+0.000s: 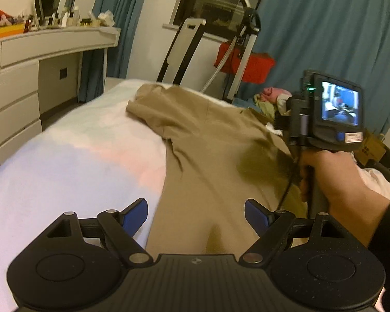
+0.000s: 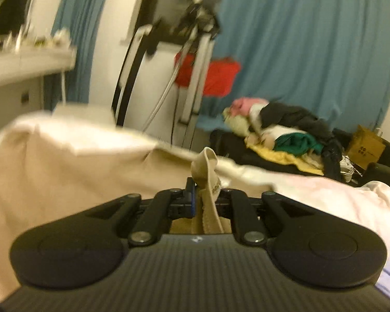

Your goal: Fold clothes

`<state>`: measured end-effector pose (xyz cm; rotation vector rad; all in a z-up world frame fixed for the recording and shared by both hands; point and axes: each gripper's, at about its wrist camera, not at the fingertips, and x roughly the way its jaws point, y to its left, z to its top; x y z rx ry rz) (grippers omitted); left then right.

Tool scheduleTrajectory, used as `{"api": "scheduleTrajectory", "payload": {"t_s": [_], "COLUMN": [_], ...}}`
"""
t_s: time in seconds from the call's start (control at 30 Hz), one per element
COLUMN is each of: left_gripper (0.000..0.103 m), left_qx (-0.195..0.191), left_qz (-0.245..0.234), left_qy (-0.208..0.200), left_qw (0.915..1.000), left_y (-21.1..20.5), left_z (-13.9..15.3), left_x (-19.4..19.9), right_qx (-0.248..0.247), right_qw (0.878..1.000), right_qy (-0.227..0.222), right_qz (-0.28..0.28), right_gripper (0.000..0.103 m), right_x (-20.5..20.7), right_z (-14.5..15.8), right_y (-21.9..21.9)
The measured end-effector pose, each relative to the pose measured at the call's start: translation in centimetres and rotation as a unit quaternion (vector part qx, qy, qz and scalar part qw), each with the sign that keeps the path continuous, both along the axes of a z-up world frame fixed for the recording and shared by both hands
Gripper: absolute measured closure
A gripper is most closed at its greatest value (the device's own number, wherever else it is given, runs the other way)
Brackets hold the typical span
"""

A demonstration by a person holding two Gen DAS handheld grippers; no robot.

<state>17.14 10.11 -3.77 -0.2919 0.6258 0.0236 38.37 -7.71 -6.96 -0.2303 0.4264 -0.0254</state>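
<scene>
A: Trousers (image 1: pixel 215 156) first. Where are they?

B: I see them spread over the bed (image 1: pixel 65 161), tan, running from near my left gripper (image 1: pixel 196 217) up toward the far end. They cover the right half of the sheet; the left half is bare.

A: And the left jaws?

B: Released, standing wide apart with nothing between them. They hover just above the near end of the trousers. Whether the pads brush the cloth I cannot say.

A: The right gripper (image 2: pixel 204 195)?

B: Clenched on a bunch of the tan cloth. In the right wrist view a fold of it pokes up between the fingers (image 2: pixel 191 195), and more hangs beneath. That view is blurred, so I think it is a hem or waistband edge, but I would not swear to it.

A: Can you see the right hand (image 1: pixel 335 174) itself?

B: Yes, from the left wrist. It grips the handle at the right edge of the trousers, with a small screen (image 1: pixel 339 108) facing me above it.

A: Anything else nearby?

B: A pile of clothes (image 2: pixel 286 130) lies past the bed's right side, well apart from the trousers, before a blue curtain (image 2: pixel 312 52).
</scene>
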Motion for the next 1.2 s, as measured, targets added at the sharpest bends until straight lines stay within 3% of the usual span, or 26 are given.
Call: {"api": "scheduleTrajectory", "payload": {"t_s": [0.07,0.1,0.13,0.2,0.33,0.5,0.7,0.83,0.97,1.07,1.2], "left_gripper": [0.02,0.02,0.02,0.02,0.02,0.02,0.02,0.02,0.021,0.023,0.03], "left_qx": [-0.007,-0.01,-0.013,-0.016,-0.014,0.011,0.027,0.03,0.031,0.036,0.034], "left_qz": [-0.005,-0.007,-0.009,-0.011,-0.016,-0.015,-0.031,-0.061,-0.104,-0.144,-0.203], "left_qy": [0.011,0.015,0.015,0.013,0.012,-0.001,-0.014,-0.016,-0.008,0.006,0.017], "left_qw": [0.9999,0.9998,0.9998,0.9997,0.9997,0.9998,0.9991,0.9976,0.9941,0.9889,0.9784], "left_y": [0.0,0.0,0.0,0.0,-0.5,-1.4,-3.0,-4.8,-6.9,-9.2,-12.8], "left_z": [-0.6,-0.9,-1.1,-1.2,-1.3,-0.6,0.5,1.0,0.7,0.2,-0.4], "left_x": [0.5,0.7,0.8,1.1,1.1,0.5,-1.3,-3.7,-6.7,-8.5,-10.5], "right_qx": [0.03,0.052,0.074,0.109,0.135,0.175,0.244,0.28,0.35,0.381,0.382], "right_qw": [0.999,0.998,0.996,0.991,0.986,0.98,0.967,0.959,0.937,0.925,0.923], "right_qy": [0.01,0.016,0.023,0.033,0.031,0.019,0.015,0.013,0.012,0.007,-0.013], "right_qz": [0.015,0.028,0.041,0.066,0.096,0.097,0.074,0.037,0.004,-0.016,-0.027], "right_gripper": [0.086,0.071,0.043,0.014,0.017,0.017,0.017,0.017,0.017,0.016,0.016], "right_x": [0.5,0.6,0.8,0.8,-1.4,-6.5,-17.9,-25.8,-31.4,-33.5,-34.9], "right_z": [-0.6,-0.7,-0.6,-0.2,2.0,5.8,8.9,9.0,7.5,7.1,7.4], "right_y": [0.0,-0.3,-0.7,-1.2,-1.4,-3.9,-9.9,-14.0,-18.6,-21.4,-24.0]}}
